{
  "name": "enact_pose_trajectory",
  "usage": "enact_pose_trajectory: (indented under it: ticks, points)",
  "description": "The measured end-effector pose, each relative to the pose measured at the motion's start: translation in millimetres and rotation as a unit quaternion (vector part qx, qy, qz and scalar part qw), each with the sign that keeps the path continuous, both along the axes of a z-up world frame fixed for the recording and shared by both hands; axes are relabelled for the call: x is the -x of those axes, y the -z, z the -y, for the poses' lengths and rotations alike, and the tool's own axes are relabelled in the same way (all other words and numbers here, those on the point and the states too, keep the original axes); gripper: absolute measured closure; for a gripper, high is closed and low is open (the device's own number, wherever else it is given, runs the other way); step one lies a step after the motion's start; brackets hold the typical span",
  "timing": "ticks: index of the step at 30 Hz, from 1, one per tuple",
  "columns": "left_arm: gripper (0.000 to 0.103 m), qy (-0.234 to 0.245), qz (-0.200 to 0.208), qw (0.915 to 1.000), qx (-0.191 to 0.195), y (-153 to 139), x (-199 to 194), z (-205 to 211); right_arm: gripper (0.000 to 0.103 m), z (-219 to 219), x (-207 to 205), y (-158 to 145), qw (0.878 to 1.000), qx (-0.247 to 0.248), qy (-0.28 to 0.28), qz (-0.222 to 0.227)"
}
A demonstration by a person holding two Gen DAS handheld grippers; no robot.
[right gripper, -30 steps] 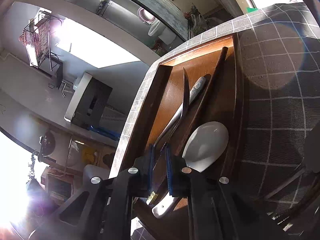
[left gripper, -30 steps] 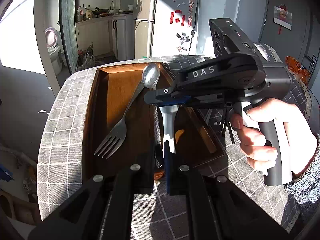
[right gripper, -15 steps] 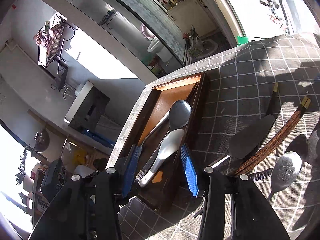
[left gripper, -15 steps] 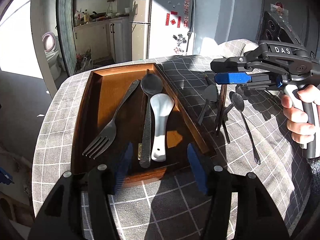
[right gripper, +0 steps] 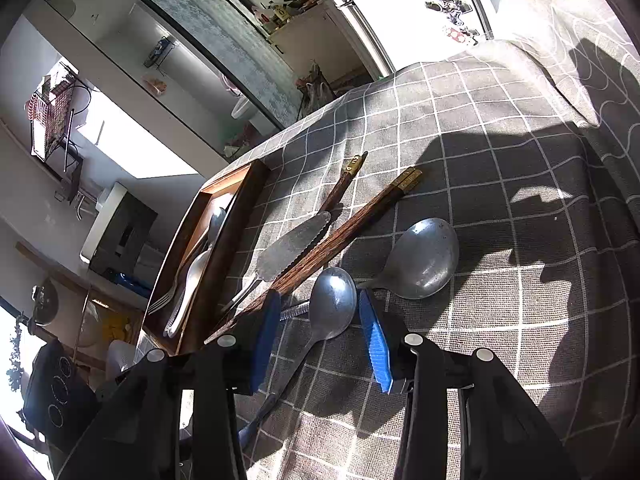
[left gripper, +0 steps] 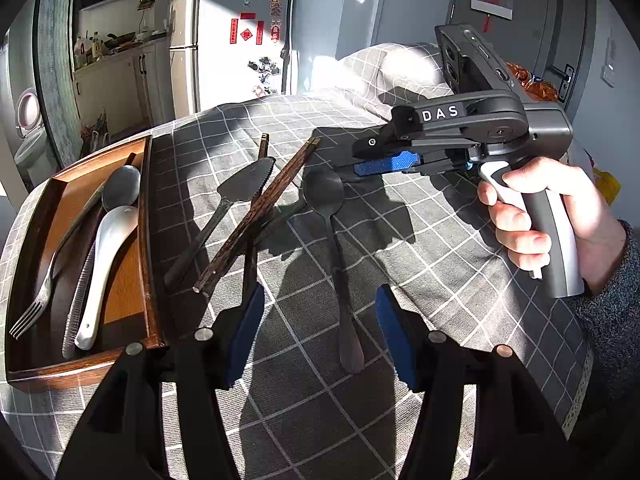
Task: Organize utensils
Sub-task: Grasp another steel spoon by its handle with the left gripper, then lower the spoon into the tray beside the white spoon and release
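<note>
Left gripper [left gripper: 320,328] gapes over a spoon [left gripper: 324,196]; right gripper [right gripper: 316,336], narrowing, empty, angled down

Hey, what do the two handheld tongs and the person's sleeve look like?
Both tongs are black with blue ribbed pads and silver screws. The right tongs have a dark grey body lettered DAS in white, a light grey handle, and a camera block on top. The sleeve is grey knit.

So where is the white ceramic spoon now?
In the left wrist view, the white ceramic spoon lies inside the wooden tray at left, between the fork and the tray's right wall.
</note>
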State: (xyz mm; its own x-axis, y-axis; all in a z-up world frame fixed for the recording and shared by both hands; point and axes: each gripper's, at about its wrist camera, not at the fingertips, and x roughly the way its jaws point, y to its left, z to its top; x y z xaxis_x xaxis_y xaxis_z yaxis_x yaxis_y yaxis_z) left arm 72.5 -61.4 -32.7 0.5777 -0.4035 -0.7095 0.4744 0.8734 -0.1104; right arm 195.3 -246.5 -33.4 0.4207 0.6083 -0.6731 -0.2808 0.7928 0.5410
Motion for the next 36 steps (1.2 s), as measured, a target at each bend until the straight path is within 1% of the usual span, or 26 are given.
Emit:
enact_pose_trajectory:
  ticks: [3,7,9,12,13,14,16,19,20,21,22,23,24,25,26,29,32,36]
  points:
    - [0.042,0.005,-0.01,0.9999,-0.001,6,-6,14,0.066,-11,-3,2,0.999,0.044,-0.005,0.019]
    - [0.042,0.009,-0.013,0.9999,-0.006,13,-9,21,0.067,-18,-9,7,0.998,0.062,-0.01,0.029]
    - [0.042,0.007,-0.016,0.9998,-0.005,14,-12,22,0.072,-21,-10,12,0.997,0.065,-0.019,0.027]
    - [0.042,0.003,-0.015,0.9999,0.0,13,-14,20,0.085,-22,-9,11,0.996,0.078,-0.019,0.043]
    - [0.042,0.001,-0.016,0.9999,-0.002,13,-14,20,0.095,-21,-9,11,0.996,0.078,-0.019,0.046]
    - [0.042,0.0,-0.019,0.9998,-0.005,14,-15,20,0.099,-21,-8,10,0.996,0.071,-0.024,0.051]
    - [0.042,-0.002,-0.022,0.9997,-0.012,15,-17,22,0.101,-16,-5,5,0.997,0.051,-0.024,0.058]
    - [0.042,0.001,-0.023,0.9996,-0.019,17,-15,23,0.102,-7,3,-9,0.997,0.011,-0.027,0.074]
    - [0.042,0.002,-0.025,0.9995,-0.02,17,-15,24,0.102,-5,6,-17,0.996,0.004,-0.031,0.083]
    - [0.044,0.002,-0.028,0.9994,-0.019,18,-16,24,0.102,-5,9,-23,0.995,0.002,-0.033,0.094]
    - [0.052,0.004,-0.031,0.9994,-0.018,19,-16,25,0.102,-4,12,-30,0.994,0.003,-0.034,0.104]
    - [0.065,0.005,-0.032,0.9993,-0.018,19,-16,25,0.101,-4,15,-35,0.993,0.006,-0.034,0.113]
    - [0.072,0.005,-0.032,0.9993,-0.017,20,-16,25,0.101,-5,17,-39,0.992,0.011,-0.033,0.12]
    - [0.088,0.003,-0.031,0.9994,-0.017,19,-16,25,0.101,-5,18,-43,0.991,0.017,-0.031,0.126]
    - [0.095,0.0,-0.03,0.9994,-0.019,19,-16,24,0.101,-6,19,-45,0.991,0.02,-0.029,0.129]
    - [0.095,-0.004,-0.023,0.9995,-0.021,16,-14,20,0.101,-8,21,-50,0.991,0.017,-0.029,0.13]
    - [0.095,-0.009,-0.009,0.9998,-0.018,5,-9,9,0.101,-15,22,-58,0.991,0.006,-0.032,0.131]
    - [0.095,-0.024,0.013,0.9991,-0.031,-14,-6,-15,0.102,-40,14,-71,0.99,-0.006,-0.046,0.133]
